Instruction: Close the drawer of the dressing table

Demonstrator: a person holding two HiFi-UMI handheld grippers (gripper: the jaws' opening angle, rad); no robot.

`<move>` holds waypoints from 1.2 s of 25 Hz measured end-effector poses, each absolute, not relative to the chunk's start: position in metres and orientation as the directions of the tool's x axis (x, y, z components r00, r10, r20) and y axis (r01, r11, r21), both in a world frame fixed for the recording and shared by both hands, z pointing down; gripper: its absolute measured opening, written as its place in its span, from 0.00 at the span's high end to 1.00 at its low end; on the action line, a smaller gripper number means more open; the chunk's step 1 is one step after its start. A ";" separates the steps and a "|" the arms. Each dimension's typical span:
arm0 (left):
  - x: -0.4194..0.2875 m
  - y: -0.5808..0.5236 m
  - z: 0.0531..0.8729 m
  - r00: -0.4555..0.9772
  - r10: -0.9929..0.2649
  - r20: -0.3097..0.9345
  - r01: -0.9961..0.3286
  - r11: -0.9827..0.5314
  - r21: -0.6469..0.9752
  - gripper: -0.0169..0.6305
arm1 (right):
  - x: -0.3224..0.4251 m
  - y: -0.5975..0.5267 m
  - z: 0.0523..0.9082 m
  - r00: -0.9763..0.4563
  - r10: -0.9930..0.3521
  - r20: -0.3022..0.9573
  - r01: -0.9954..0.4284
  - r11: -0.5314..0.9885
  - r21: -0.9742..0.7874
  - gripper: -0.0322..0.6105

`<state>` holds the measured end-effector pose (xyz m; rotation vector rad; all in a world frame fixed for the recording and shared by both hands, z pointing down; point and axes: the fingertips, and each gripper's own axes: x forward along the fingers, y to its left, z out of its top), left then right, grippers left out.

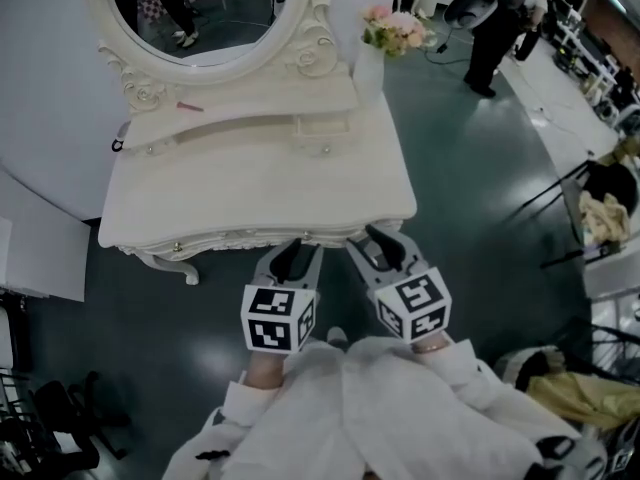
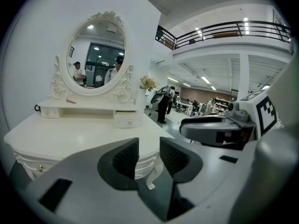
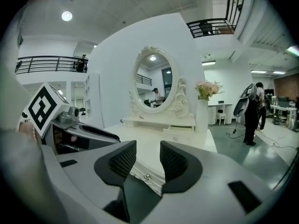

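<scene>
Drawer (image 1: 322,126): small one, standing out of the shelf (image 1: 250,103) just below the mirror (image 1: 205,8), toward its right; not yet shut.
Left gripper (image 1: 290,253): my fingers are spread with nothing between them; it is at the table (image 1: 250,193) edge farthest from the mirror.
Right gripper (image 1: 385,243): fingers spread too, empty; same far edge, on the drawer's side of the mirror.
Approach: I judge the right one should reach across toward the mirror and meet the drawer front square.
Push: flat and straight toward the mirror, slowly, so the drawer doesn't jam askew.
Vase (image 1: 368,68): just right of the mirror, beside the drawer; I keep clear lest it tip.
</scene>
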<state>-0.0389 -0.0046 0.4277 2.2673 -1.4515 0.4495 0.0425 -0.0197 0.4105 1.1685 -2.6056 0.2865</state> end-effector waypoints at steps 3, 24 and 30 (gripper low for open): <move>-0.038 -0.011 0.432 0.408 -0.773 0.486 -0.912 -0.374 0.169 0.79 | 0.042 -0.024 0.415 -0.638 -0.691 0.338 -0.751 0.655 -0.078 0.74; -0.045 -0.098 0.450 0.450 -0.719 0.530 -0.890 -0.407 0.205 0.79 | 0.041 -0.105 0.437 -0.605 -0.695 0.389 -0.778 0.620 -0.103 0.74; -0.057 -0.151 0.453 0.473 -0.696 0.540 -0.877 -0.433 0.211 0.79 | 0.033 -0.156 0.437 -0.567 -0.715 0.410 -0.806 0.583 -0.099 0.74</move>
